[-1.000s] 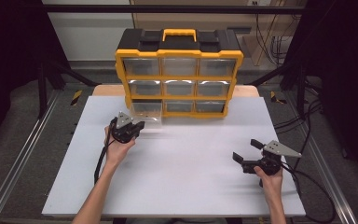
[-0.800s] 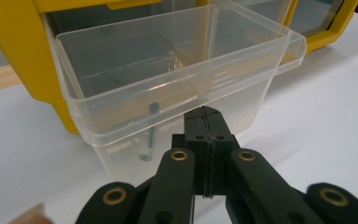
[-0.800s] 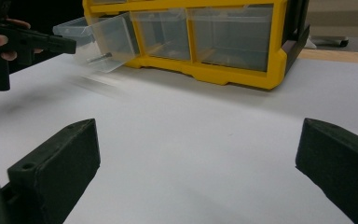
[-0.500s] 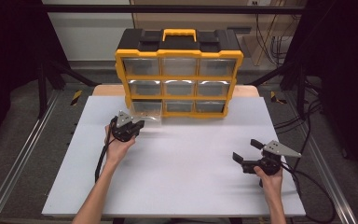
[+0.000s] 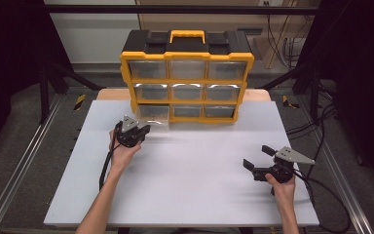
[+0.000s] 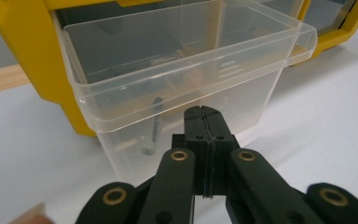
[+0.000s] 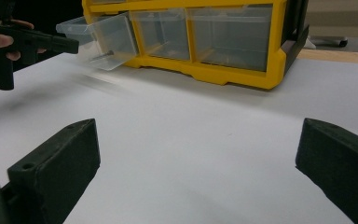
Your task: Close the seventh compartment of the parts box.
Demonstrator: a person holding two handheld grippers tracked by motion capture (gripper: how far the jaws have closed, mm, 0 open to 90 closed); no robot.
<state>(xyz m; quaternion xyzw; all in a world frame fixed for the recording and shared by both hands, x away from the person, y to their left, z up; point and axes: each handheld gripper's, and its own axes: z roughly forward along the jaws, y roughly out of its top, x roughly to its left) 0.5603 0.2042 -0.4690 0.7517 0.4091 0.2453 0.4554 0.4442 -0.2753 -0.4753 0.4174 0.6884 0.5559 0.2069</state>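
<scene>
At the front of the yellow organizer (image 5: 187,78), the bottom-left clear drawer (image 6: 182,79) stands pulled out as it did a second ago — nothing has shifted. The left hand-held gripper (image 6: 204,116) sits pinched together just before its front wall, gripping nothing; a screw (image 6: 153,128) lies inside. The right hand-held gripper (image 5: 258,161) rests spread wide on the worktop (image 5: 195,185) — idle. No readable writing anywhere.
</scene>
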